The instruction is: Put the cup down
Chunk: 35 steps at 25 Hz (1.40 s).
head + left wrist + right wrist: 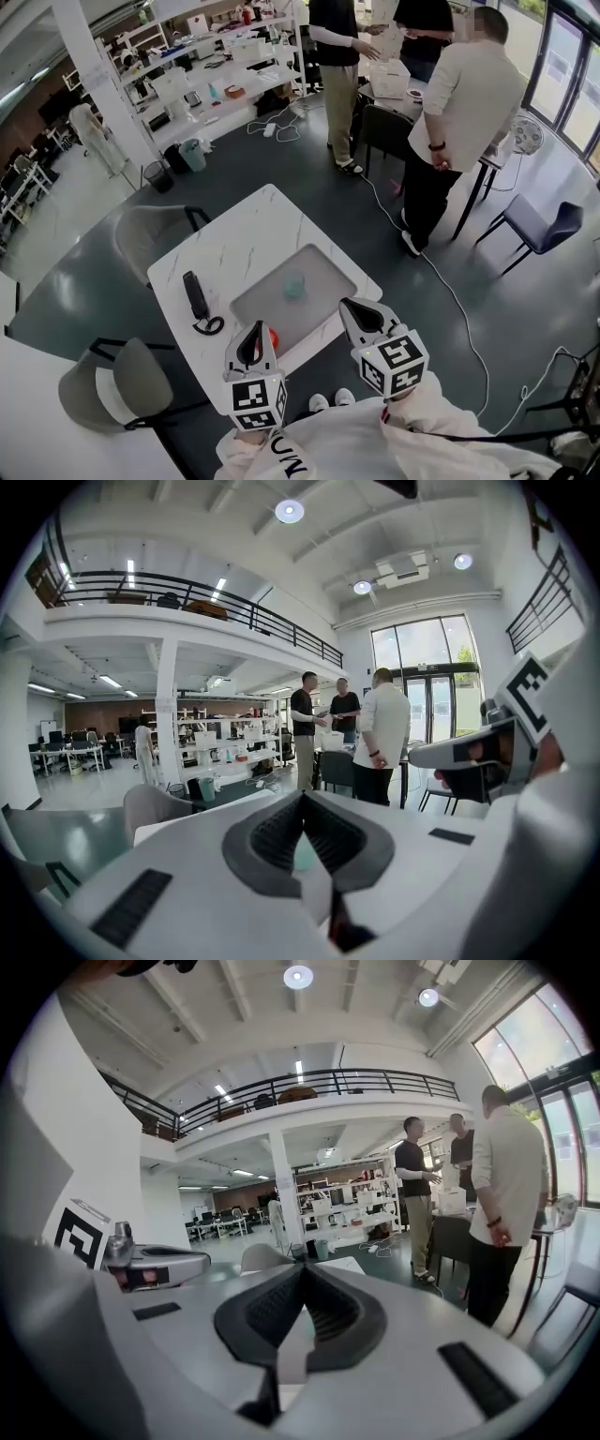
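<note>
Since the cup (pixel 294 286) already stands upright on the grey tray (pixel 330 270) set in the white table (pixel 234 234), the task looks done or all but done. Its long axis is vertical and its mouth faces up. Whether anything is in it cannot be told from here.

In the head view the cup lies just above the frame's centre. It sits up and to the right of the left gripper (pixel 255 330) and up and to the left of the right gripper (pixel 349 306), apart from both. Neither is clearly the nearer.

The left gripper's fingers (pixel 272 836) meet at their tips with nothing between them. The cup (pixel 305 853) shows only as a pale green patch beyond them, through the slit below the tips. The right gripper's fingers (pixel 267 1312) are likewise pressed together and hold nothing.

The tray carries the cup near its middle, and a small red thing (pixel 273 337) lies at its lower edge, just beside the left gripper. A black handset (pixel 195 295) lies on the table left of the tray.
</note>
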{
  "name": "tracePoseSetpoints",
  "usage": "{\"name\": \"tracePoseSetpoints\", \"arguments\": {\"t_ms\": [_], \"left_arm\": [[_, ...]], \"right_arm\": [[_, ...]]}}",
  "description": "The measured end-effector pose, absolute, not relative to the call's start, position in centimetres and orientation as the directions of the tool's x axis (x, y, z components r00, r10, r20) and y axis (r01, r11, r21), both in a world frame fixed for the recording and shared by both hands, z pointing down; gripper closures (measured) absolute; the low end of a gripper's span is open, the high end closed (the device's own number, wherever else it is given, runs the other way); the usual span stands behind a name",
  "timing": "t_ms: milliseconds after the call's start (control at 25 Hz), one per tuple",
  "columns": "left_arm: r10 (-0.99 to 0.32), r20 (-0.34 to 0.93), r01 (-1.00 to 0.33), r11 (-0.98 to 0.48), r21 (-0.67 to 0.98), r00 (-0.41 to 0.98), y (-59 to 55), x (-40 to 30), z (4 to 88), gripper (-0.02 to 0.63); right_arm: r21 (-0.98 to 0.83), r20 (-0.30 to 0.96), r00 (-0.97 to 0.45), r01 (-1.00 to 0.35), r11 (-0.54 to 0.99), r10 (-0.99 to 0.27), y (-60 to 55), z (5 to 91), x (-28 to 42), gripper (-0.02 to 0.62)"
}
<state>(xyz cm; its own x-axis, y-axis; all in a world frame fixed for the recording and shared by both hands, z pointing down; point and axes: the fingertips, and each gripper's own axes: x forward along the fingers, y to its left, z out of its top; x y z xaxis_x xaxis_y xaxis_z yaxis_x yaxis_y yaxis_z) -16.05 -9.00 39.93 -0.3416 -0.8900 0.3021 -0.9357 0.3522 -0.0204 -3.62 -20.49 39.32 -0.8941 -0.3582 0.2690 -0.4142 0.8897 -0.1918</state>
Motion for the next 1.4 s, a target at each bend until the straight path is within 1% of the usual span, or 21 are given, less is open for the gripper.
{"name": "tracePoseSetpoints", "arguments": {"t_ms": [520, 840, 1400], "left_arm": [[-0.884, 0.309, -0.932, 0.361, -0.026, -0.351, -8.8, -16.0, 40.8, 0.598], [-0.883, 0.317, -0.933, 0.359, -0.017, -0.346, -8.5, -16.1, 41.0, 0.598], [-0.882, 0.330, -0.936, 0.353, -0.009, -0.336, -8.9, -16.4, 41.7, 0.598]], "right_arm": [[-0.174, 0.249, -0.903, -0.398, 0.901, -0.351, -20.1, 39.2, -3.8, 0.592], [-0.196, 0.248, -0.904, -0.400, 0.895, -0.350, -19.8, 39.4, -3.9, 0.592], [-0.202, 0.272, -0.896, -0.411, 0.889, -0.352, -20.2, 40.3, -4.3, 0.592]]}}
